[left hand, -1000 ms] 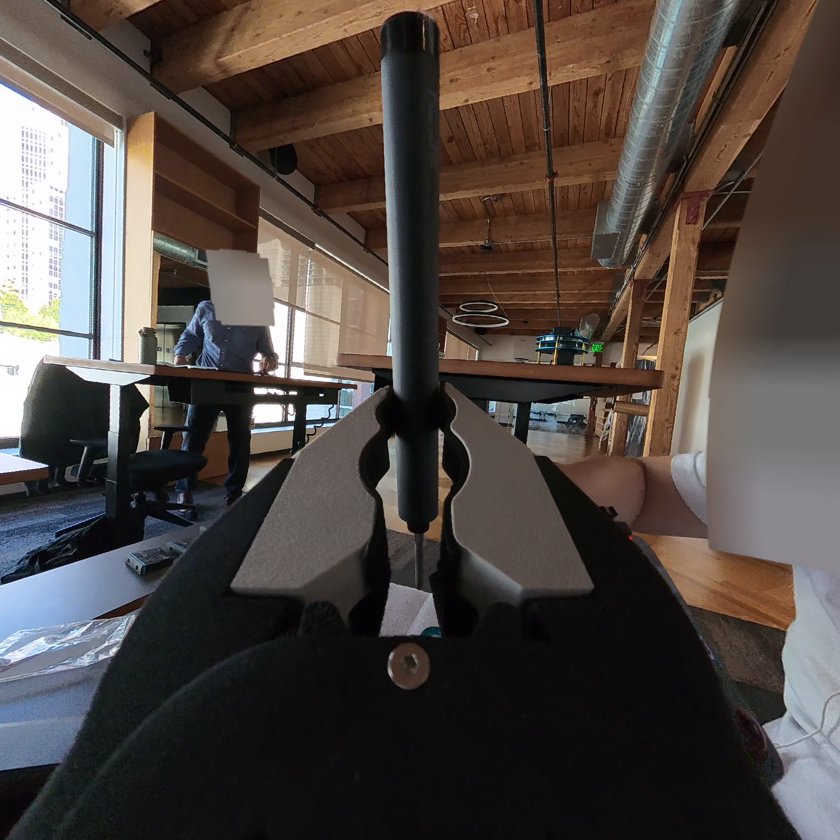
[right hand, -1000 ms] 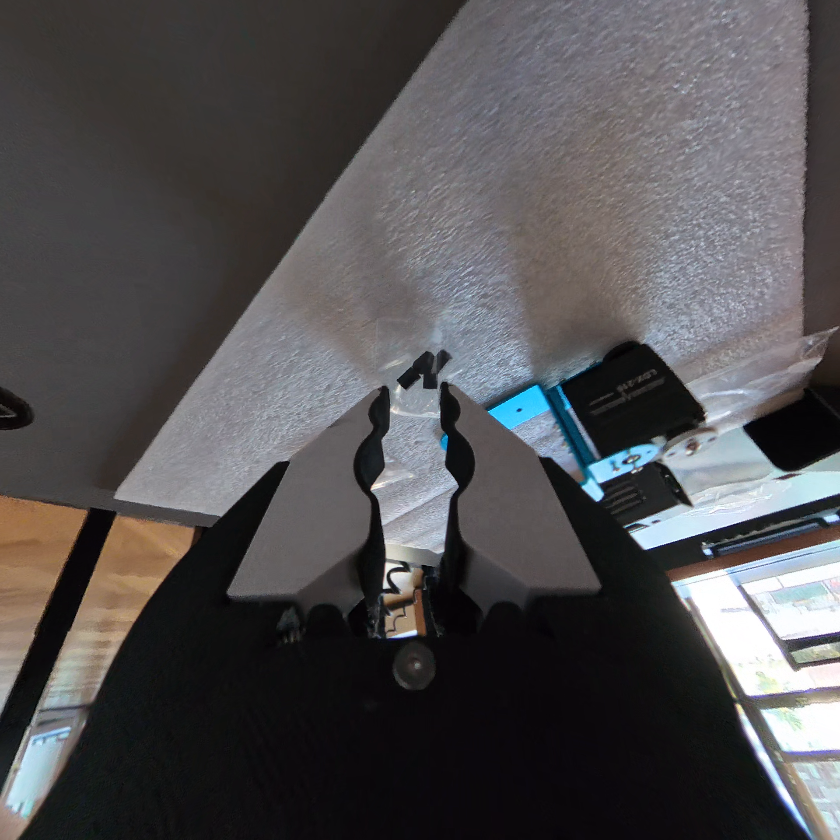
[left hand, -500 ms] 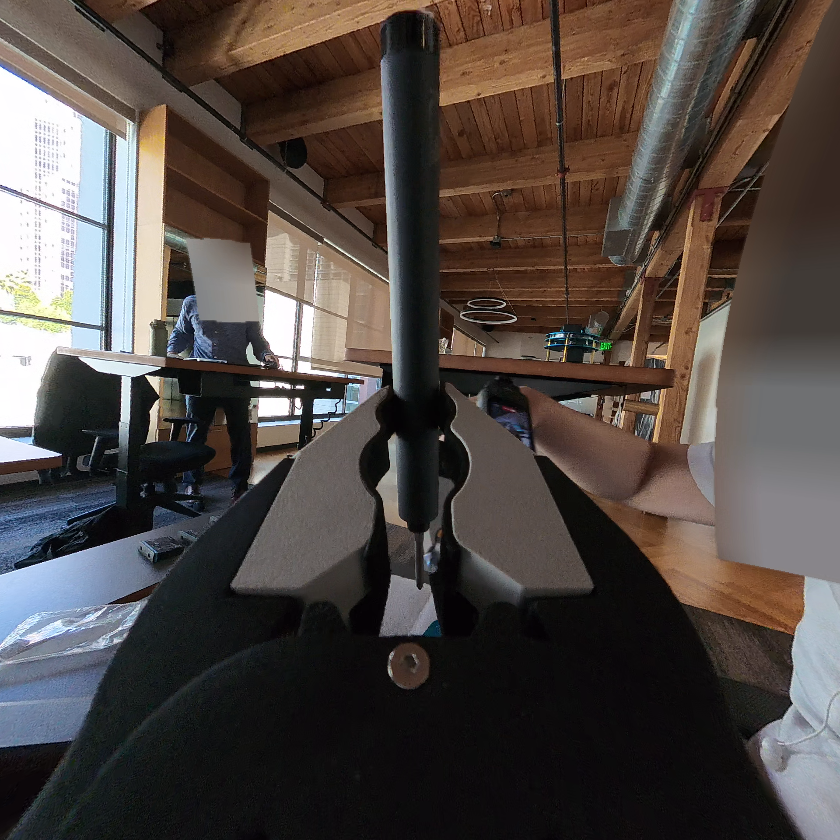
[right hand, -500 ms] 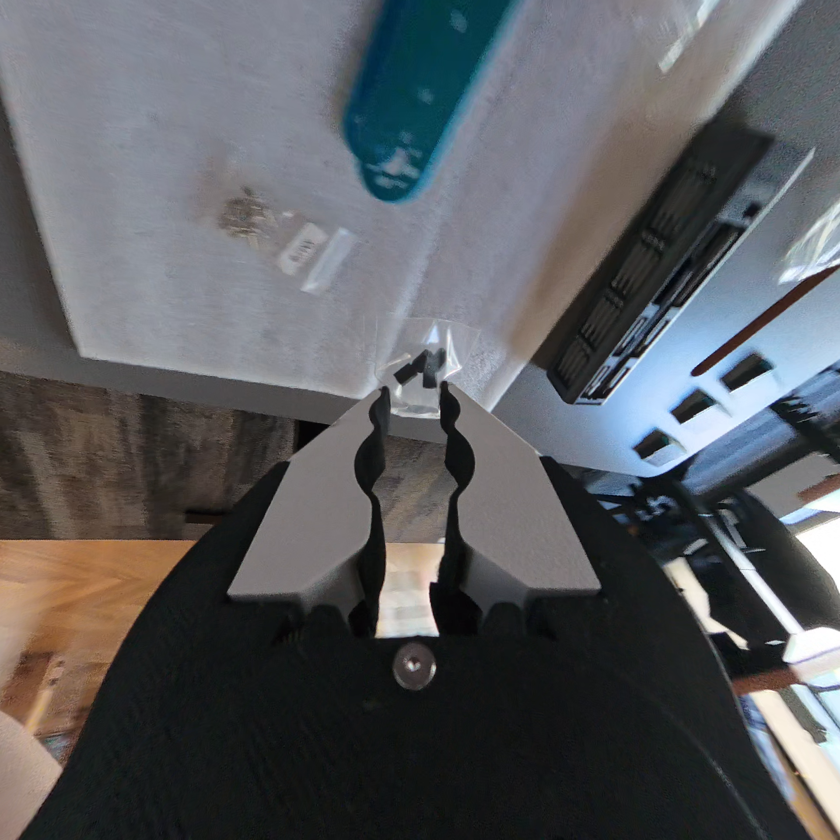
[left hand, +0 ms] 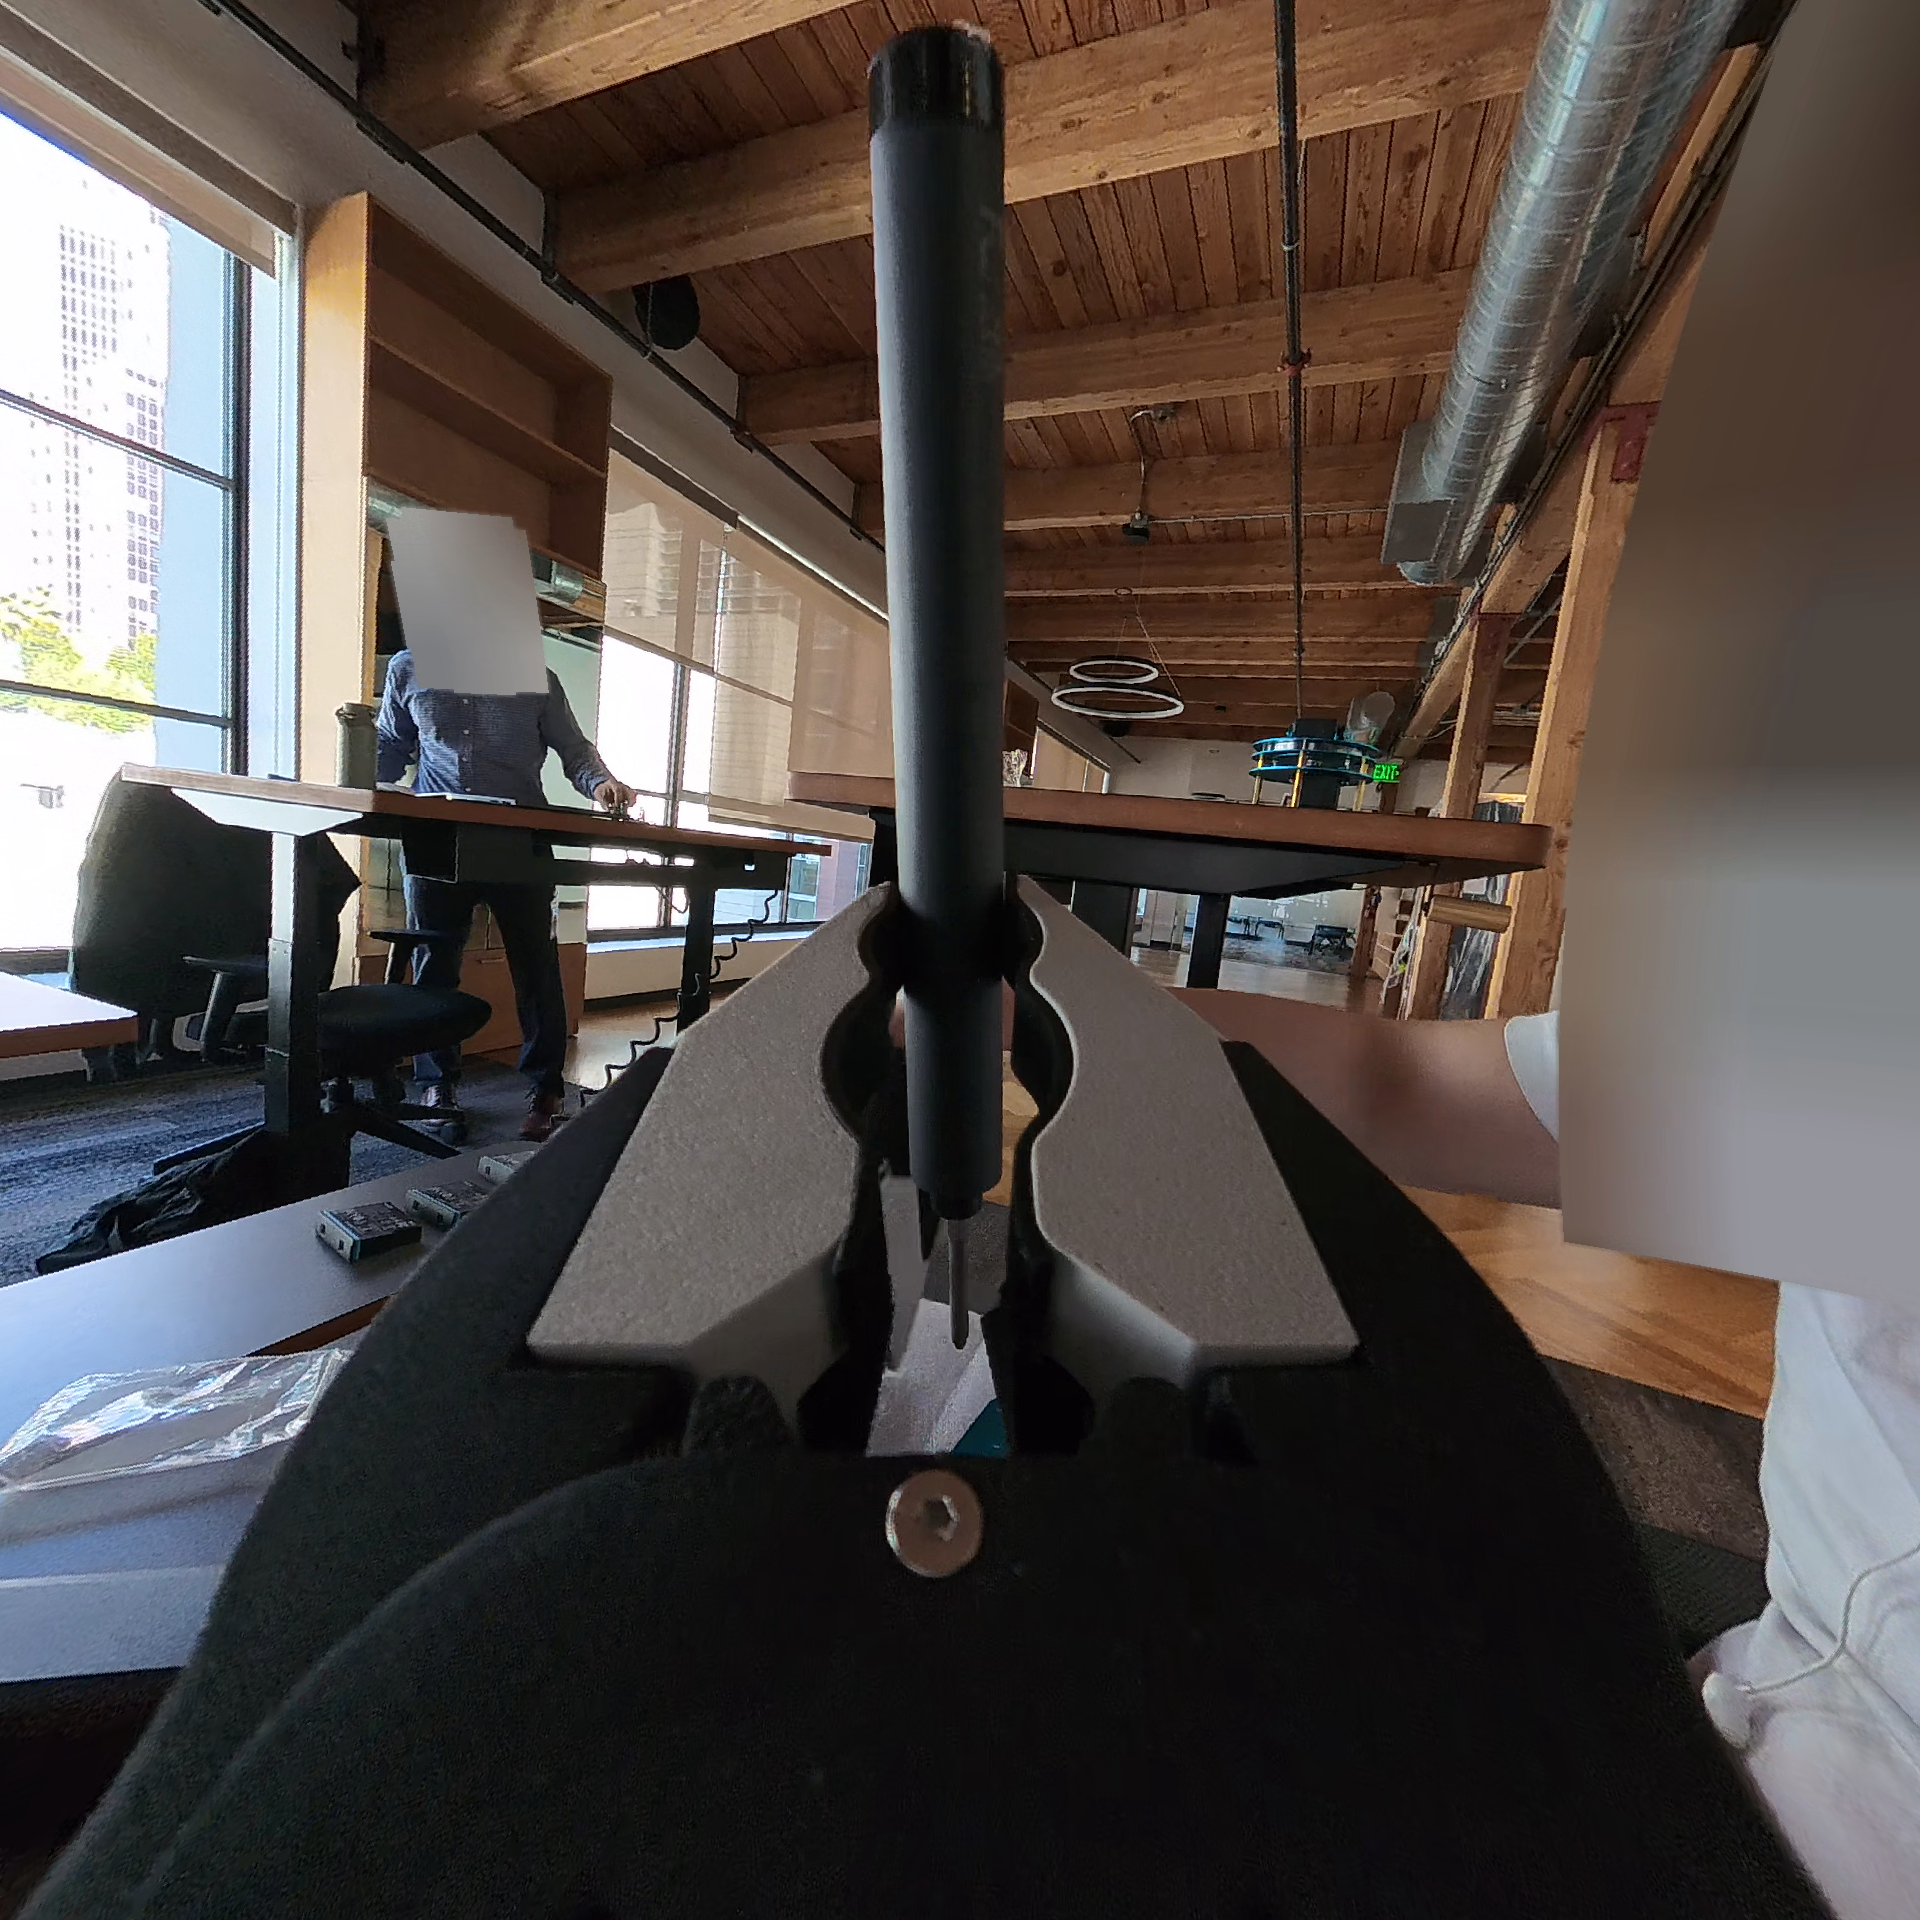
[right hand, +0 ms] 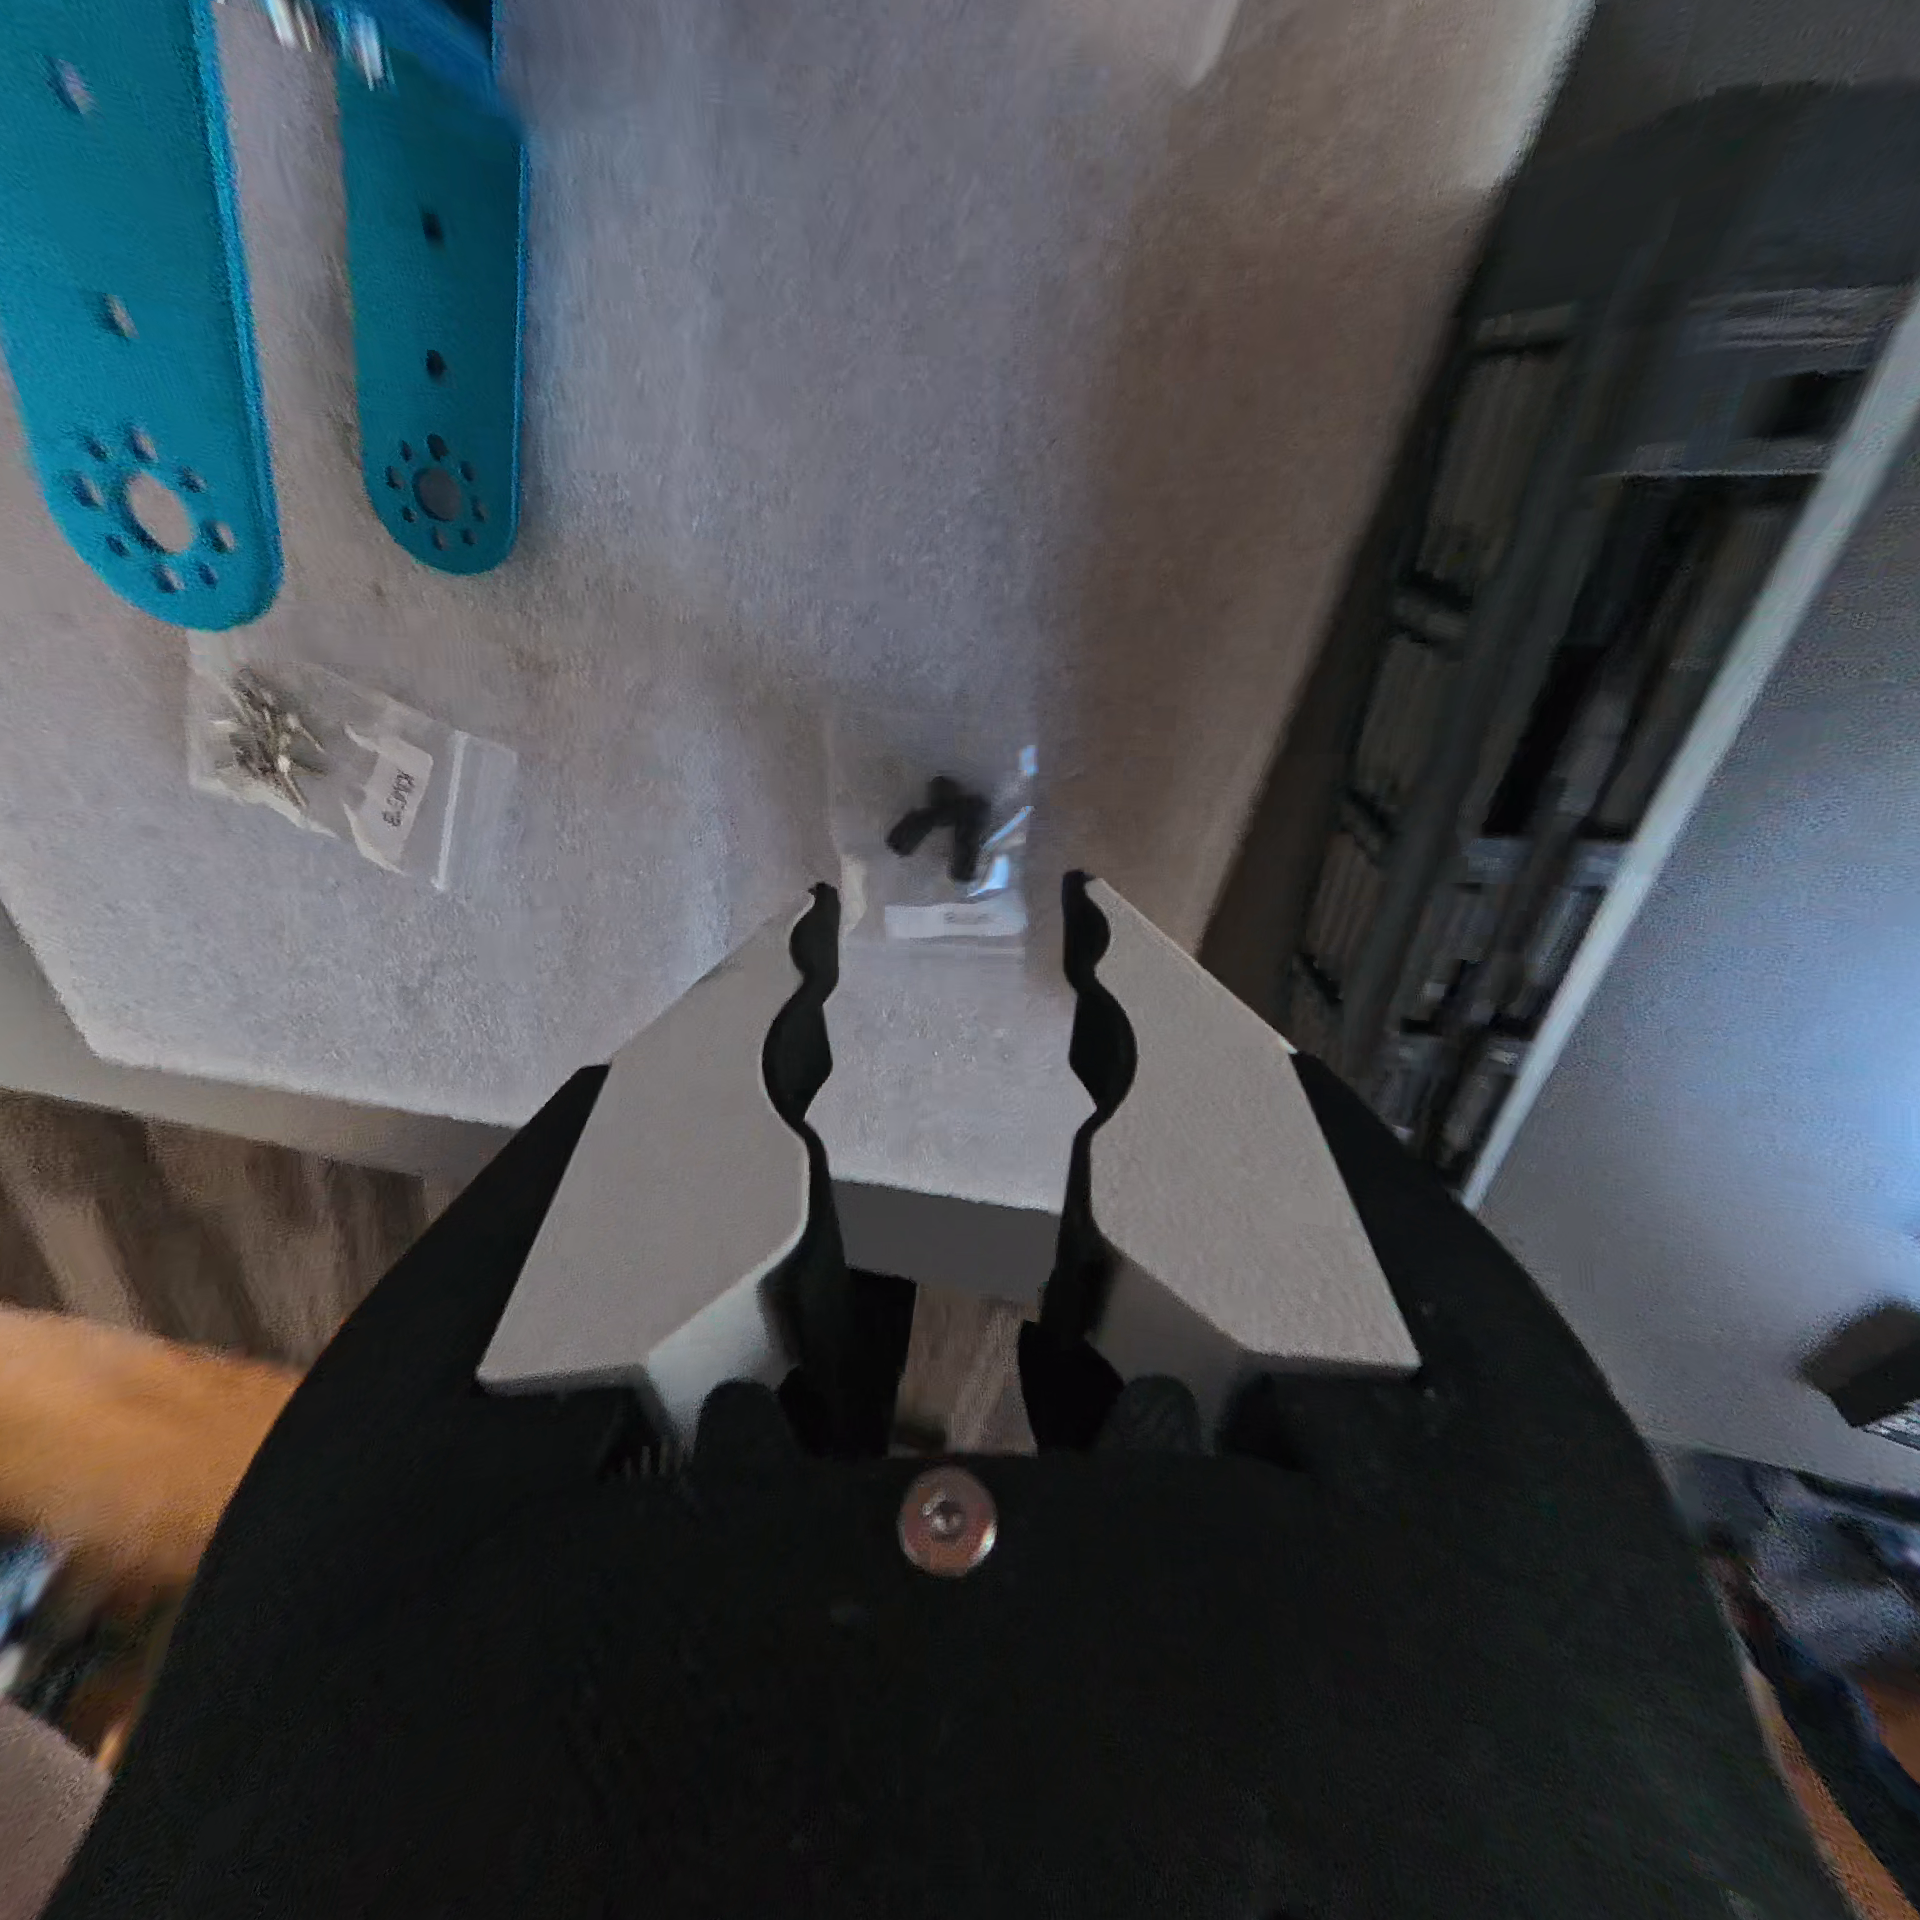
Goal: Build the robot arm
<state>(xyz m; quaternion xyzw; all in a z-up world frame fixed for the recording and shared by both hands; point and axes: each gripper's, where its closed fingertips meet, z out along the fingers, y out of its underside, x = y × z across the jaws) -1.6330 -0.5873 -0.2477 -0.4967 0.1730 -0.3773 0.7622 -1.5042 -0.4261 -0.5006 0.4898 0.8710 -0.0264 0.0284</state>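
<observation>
The left gripper (left hand: 951, 920) was clamped on a slim dark grey cylindrical precision screwdriver (left hand: 940, 582), held upright with its fine metal bit pointing down between the fingers toward the grey bench (left hand: 177, 1309). A crumpled clear plastic bag (left hand: 156, 1418) lay on the bench to the left, with small dark rectangular blocks (left hand: 369, 1231) beyond it. A bare forearm (left hand: 1382, 1101) crossed behind the gripper from the right. The right gripper (right hand: 945, 894) stood with its jaws parted and nothing between them, above a white foam sheet (right hand: 935, 364). Just ahead of its tips lay a small clear zip bag of black screws (right hand: 951, 842) — apart from both fingers. Farther left on the foam lay a second clear zip bag of silver screws (right hand: 332, 774), and above that two flat teal metal brackets with hole patterns (right hand: 135, 343). A dark tray of slotted compartments (right hand: 1538, 644) sat right of the foam — blurred, contents unclear.
</observation>
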